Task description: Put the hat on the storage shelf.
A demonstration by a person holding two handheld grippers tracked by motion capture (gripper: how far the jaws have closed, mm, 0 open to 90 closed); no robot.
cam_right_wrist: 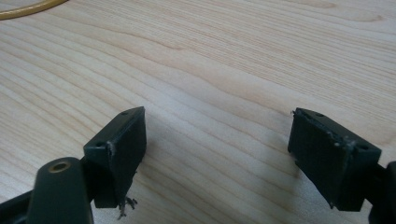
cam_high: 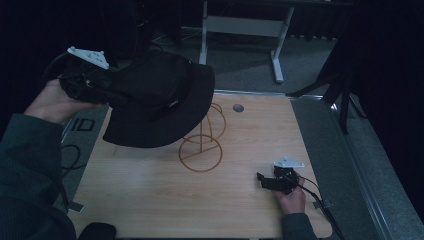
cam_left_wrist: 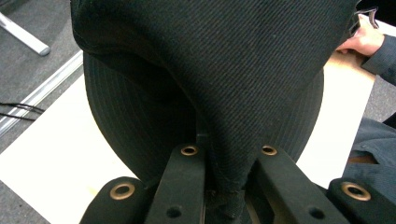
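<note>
Above, the high view: the left tool (cam_high: 102, 82), held in the person's left hand (cam_high: 52, 102) at the upper left, is lifted over the far left corner of the table (cam_high: 150, 200). Its jaws are closed on a fold of a black bucket hat (cam_high: 160, 100), which hangs in the air from that grip, brim spread out toward the right and crown turned toward the tool. Beneath and just right of the hat stands a thin yellow wire stand (cam_high: 201, 150), with a round ring as its foot on the table and a second loop rising behind it; the hat's brim overlaps the stand's upper part in this view, and whether the two touch cannot be told.

Left gripper view: the two black jaws rise from the bottom edge and pinch a ridge of the hat's (cam_left_wrist: 215, 70) twill cloth between them; the stitched brim curves behind the pinched fold, with the pale table (cam_left_wrist: 51, 154) below.

Right gripper view: the right tool (cam_right_wrist: 217, 144) has its jaws set wide apart, nothing between them, low over the bare wood grain of the table (cam_right_wrist: 224, 60). In the high view this tool (cam_high: 267, 181) lies near the right front edge, under the right hand (cam_high: 292, 197), well apart from the hat.
</note>
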